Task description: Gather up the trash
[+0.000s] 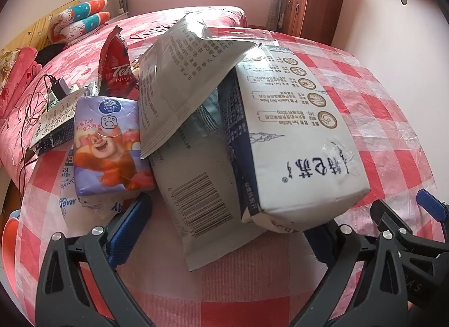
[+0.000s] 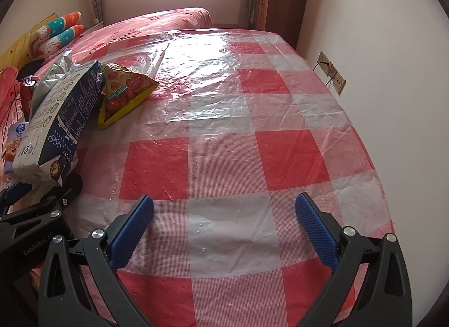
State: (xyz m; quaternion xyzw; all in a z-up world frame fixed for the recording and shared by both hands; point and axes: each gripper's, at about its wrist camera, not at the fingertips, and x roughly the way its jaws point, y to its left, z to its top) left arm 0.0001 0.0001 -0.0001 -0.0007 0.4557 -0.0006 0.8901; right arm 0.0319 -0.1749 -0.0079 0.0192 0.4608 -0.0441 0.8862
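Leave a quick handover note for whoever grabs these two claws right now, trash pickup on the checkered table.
Left claw: open, its jaws on either side of the near end of the white milk carton; nothing gripped yet.
Right claw: open, nothing between its jaws, over bare checkered tablecloth.
Trash is heaped at the table's left: carton, grey foil pouch, tissue pack, red sachet, yellow snack bag.
No bin in view. Everything is left to collect.
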